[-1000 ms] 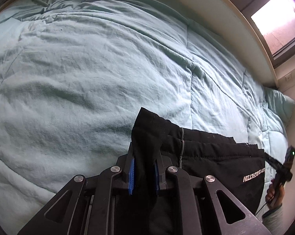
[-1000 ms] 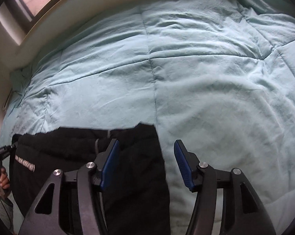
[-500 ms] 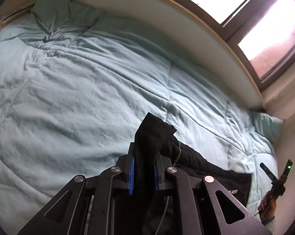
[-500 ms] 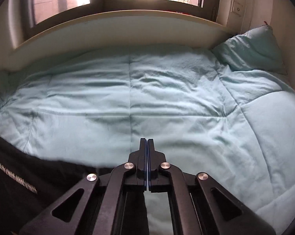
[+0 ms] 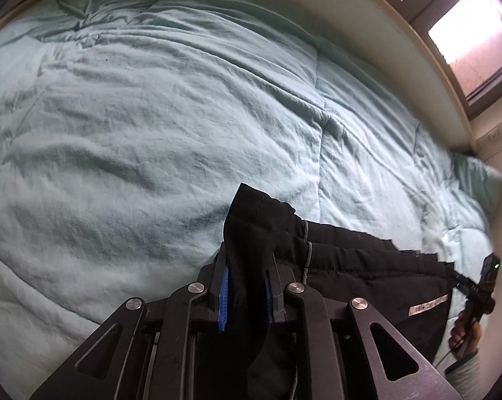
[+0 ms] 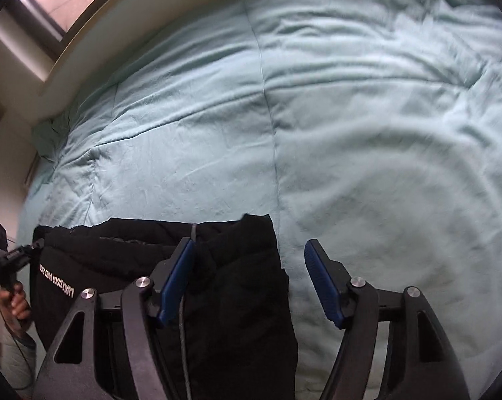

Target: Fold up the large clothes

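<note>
the black garment (image 5: 367, 266) lies on the bed (image 5: 151, 116). the left gripper (image 5: 244, 290) pinches one corner; the right gripper (image 6: 249, 280), just reopened, grips nothing. lift now and the loose side could sag, spoiling the fold.

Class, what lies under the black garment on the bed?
The black garment lies on a pale green quilt, which shows all around it. Whatever is beneath the quilt, and the patch directly under the garment, is covered.

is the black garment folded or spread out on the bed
Folded, at least partly: the black garment lies in stacked layers on the quilt, with one corner bunched between the left gripper's fingers.
</note>
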